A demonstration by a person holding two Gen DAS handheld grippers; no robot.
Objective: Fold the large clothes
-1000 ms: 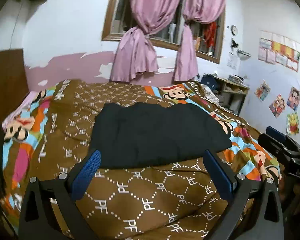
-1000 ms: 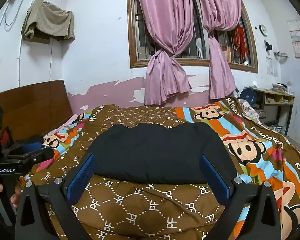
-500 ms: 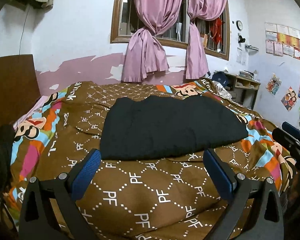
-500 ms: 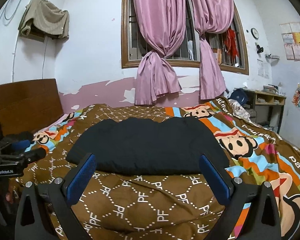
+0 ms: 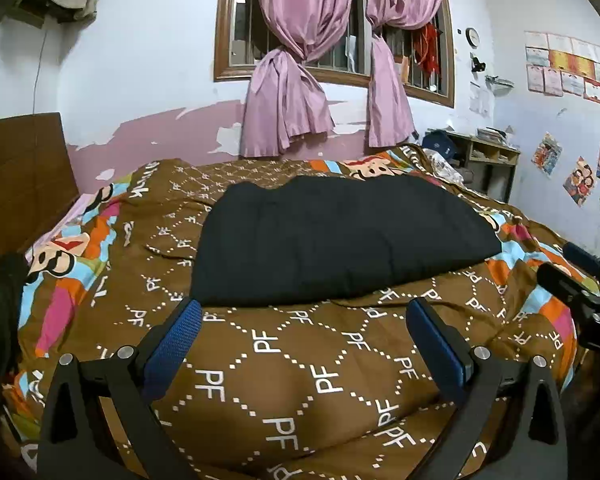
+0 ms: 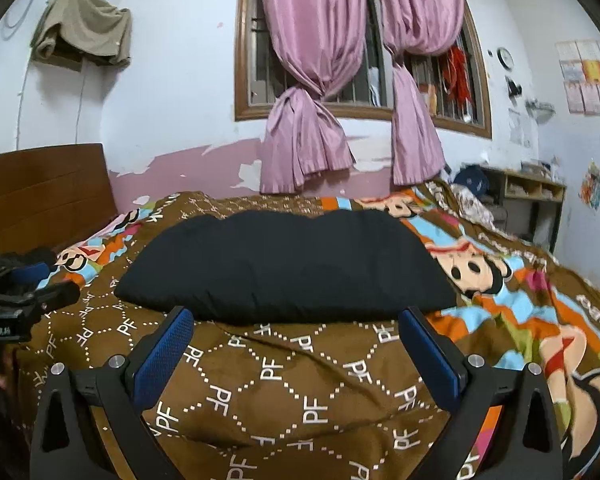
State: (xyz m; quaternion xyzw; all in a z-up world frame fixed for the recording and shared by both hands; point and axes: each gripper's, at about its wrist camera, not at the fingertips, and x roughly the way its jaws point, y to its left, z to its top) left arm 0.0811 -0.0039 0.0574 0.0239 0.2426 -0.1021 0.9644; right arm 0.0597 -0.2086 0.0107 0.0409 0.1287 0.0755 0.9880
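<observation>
A black garment lies folded flat in a wide rectangle on the patterned bedspread; it also shows in the right wrist view. My left gripper is open and empty, held above the bedspread short of the garment's near edge. My right gripper is open and empty too, just short of the same edge. Each gripper shows at the side of the other's view: the right one and the left one.
A wooden headboard stands at the left. A window with tied pink curtains is on the far wall. A shelf unit stands at the back right. A dark cloth heap lies at the bed's left edge.
Both grippers have drawn back from the garment and tilted up a little; the garment now sits farther away in both views. It has not moved on the bed.
</observation>
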